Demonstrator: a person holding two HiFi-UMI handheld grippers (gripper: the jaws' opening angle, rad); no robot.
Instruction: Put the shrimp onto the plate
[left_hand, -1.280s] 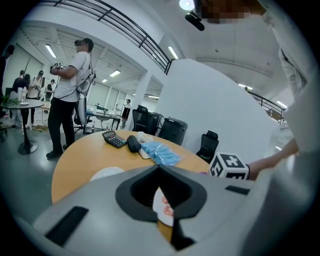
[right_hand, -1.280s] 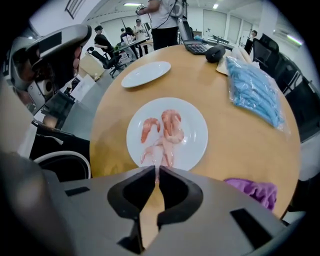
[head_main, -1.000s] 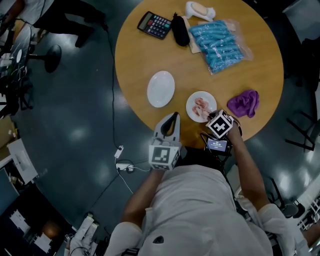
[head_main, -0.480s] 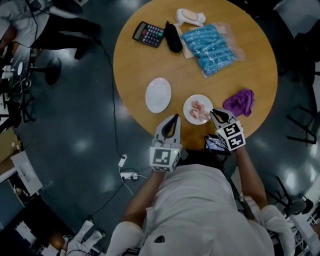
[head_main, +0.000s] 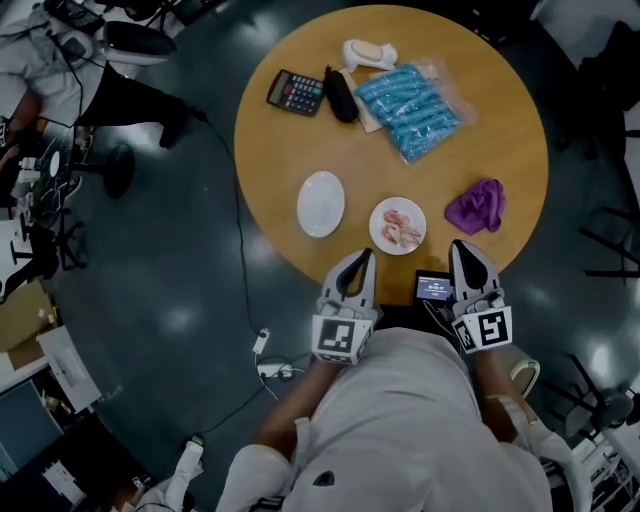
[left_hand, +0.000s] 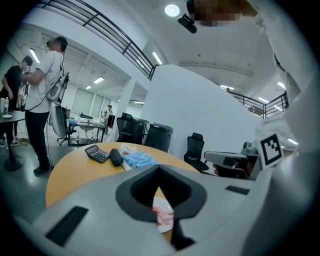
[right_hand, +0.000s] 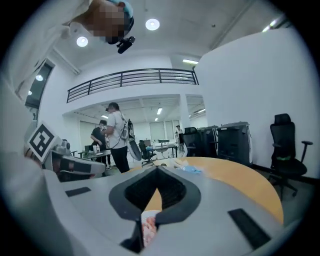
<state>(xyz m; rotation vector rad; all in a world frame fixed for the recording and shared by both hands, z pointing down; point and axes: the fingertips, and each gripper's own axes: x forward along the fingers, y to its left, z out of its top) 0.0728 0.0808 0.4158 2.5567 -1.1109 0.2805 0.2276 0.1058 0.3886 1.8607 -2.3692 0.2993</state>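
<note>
Pink shrimp (head_main: 401, 229) lie on a small white plate (head_main: 378, 216) near the front edge of the round wooden table (head_main: 500, 120). To its left rests an empty white plate (head_main: 321, 204). My left gripper (head_main: 369, 254) hangs shut at the table's front edge, just short of both plates. My right gripper (head_main: 460, 244) is held beside it, off the table's edge, its jaws closing right together with nothing between them. In the left gripper view the shrimp (left_hand: 163, 216) show below the shut left gripper (left_hand: 159, 170). The right gripper view shows the shrimp (right_hand: 148, 226) under the right gripper (right_hand: 157, 171).
At the table's far side lie a calculator (head_main: 296, 92), a black case (head_main: 340, 94), a bag of blue items (head_main: 405, 98) and a white object (head_main: 365, 53). A purple cloth (head_main: 476, 206) lies right of the shrimp plate. A small screen (head_main: 434, 288) sits at the front edge. A person (left_hand: 44, 100) stands beyond.
My right gripper has drawn back from over the shrimp plate to the table's front edge, beside the left one. The shrimp stay on their plate. The left gripper has barely moved.
</note>
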